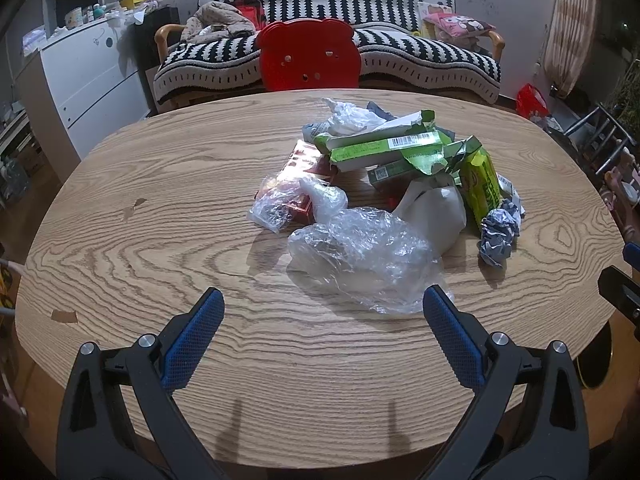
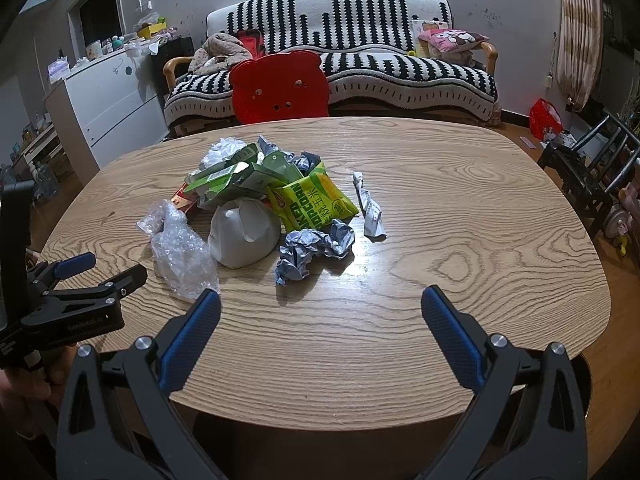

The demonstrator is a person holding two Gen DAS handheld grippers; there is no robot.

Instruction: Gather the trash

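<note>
Nearest in the left wrist view, the left gripper (image 1: 323, 300) hangs over the wooden table (image 1: 120, 248) with its blue-padded fingers spread wide and nothing between them. Just ahead of its right fingertip lies a crumpled clear plastic bag (image 1: 360, 252), the closest piece of the trash. In the right wrist view, the right gripper (image 2: 321, 300) is likewise spread and empty above the table's near edge, and the left gripper shows to its left, just off the table. Ahead of the right gripper and slightly left sits a ball of crumpled grey-blue paper (image 2: 312, 250), touching a tied white bag (image 2: 244, 232) on its left. Beyond them lie a yellow-green popcorn packet (image 2: 310, 200), torn green cartons (image 2: 236, 178) and, apart to the right, a twisted white paper strip (image 2: 370, 210). Past the table's far edge stand a red bear-shaped chair (image 2: 280, 86) and a black-and-white striped sofa (image 2: 400, 60).
</note>
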